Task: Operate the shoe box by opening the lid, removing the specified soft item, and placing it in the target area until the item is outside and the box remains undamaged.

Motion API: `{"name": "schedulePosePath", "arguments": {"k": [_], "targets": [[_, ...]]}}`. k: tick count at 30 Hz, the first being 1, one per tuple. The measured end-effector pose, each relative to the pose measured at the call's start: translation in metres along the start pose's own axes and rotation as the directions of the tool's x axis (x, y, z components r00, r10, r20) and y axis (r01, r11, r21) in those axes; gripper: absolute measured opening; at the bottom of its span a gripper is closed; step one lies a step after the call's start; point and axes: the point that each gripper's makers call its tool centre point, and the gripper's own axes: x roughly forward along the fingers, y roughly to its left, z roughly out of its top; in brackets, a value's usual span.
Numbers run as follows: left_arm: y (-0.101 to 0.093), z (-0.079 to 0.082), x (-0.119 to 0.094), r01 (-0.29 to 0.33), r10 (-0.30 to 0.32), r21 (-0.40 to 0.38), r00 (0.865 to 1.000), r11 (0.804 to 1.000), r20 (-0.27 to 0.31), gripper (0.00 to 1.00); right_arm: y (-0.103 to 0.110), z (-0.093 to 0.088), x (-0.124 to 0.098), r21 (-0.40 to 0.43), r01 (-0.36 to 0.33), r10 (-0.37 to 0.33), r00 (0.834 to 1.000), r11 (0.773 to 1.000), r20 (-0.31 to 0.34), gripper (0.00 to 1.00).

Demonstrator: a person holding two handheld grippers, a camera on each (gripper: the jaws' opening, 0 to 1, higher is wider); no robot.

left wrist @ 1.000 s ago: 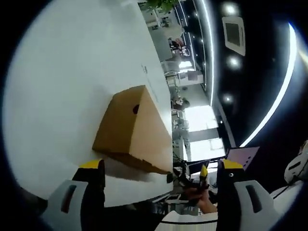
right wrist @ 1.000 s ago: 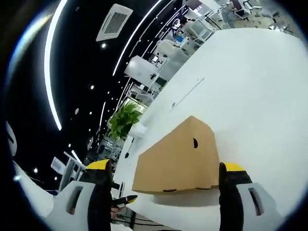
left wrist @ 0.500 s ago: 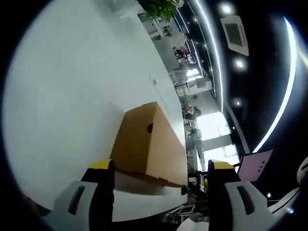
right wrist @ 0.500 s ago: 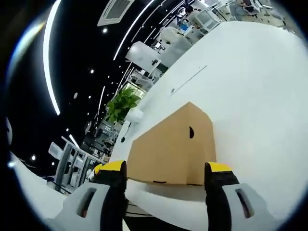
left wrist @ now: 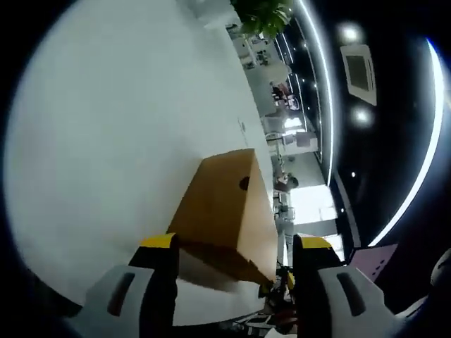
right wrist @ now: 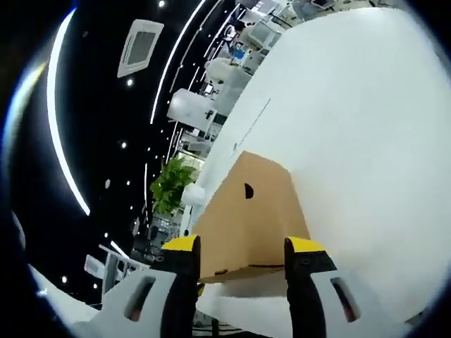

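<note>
The shoe box (left wrist: 225, 208) sat closed on the white bench (left wrist: 106, 141). The left gripper (left wrist: 232, 246) and right gripper (right wrist: 236, 248) each had their jaws spread, straddling its near edge. Thin cardboard probably dents easily; the lid rim looked the safest hold.

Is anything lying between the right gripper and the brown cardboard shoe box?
Nothing: in the right gripper view the right gripper faces the closed brown cardboard shoe box directly, with bare white table around it.
</note>
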Motion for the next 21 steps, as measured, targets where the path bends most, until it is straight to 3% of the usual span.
{"name": "schedulePosePath", "arguments": {"k": [3, 5, 7, 11, 14, 20, 21], "targets": [[0.004, -0.014, 0.005, -0.009, 0.008, -0.044, 0.999, 0.999, -0.039, 0.72, -0.005, 0.0, 0.001, 0.013, -0.002, 0.002, 1.0, 1.0, 0.023, 0.4], [0.006, -0.016, 0.006, -0.014, 0.012, -0.043, 0.999, 0.999, -0.037, 0.71, -0.005, -0.003, 0.002, 0.04, -0.006, 0.005, 1.0, 0.999, 0.016, 0.4], [0.003, -0.017, 0.008, 0.002, -0.005, -0.096, 1.0, 0.995, -0.024, 0.71, -0.004, -0.006, 0.003, 0.058, -0.016, 0.015, 1.0, 0.998, 0.024, 0.42], [0.005, -0.02, 0.011, -0.016, 0.012, -0.088, 0.999, 0.996, -0.039, 0.68, 0.0, -0.007, -0.001, 0.13, -0.029, 0.024, 0.999, 0.991, 0.039, 0.43], [0.006, -0.021, 0.011, -0.019, 0.014, -0.098, 0.999, 0.995, -0.052, 0.63, -0.004, -0.009, -0.004, 0.12, -0.012, 0.008, 0.999, 0.993, 0.04, 0.43], [0.009, -0.021, 0.012, -0.018, 0.015, -0.086, 0.999, 0.996, -0.04, 0.64, -0.004, -0.019, -0.004, 0.18, -0.024, 0.019, 0.999, 0.983, 0.031, 0.4], [0.008, -0.022, 0.012, -0.018, 0.015, -0.088, 0.999, 0.996, -0.035, 0.64, -0.002, -0.017, -0.004, 0.197, -0.035, 0.025, 0.998, 0.98, 0.052, 0.41]]}}
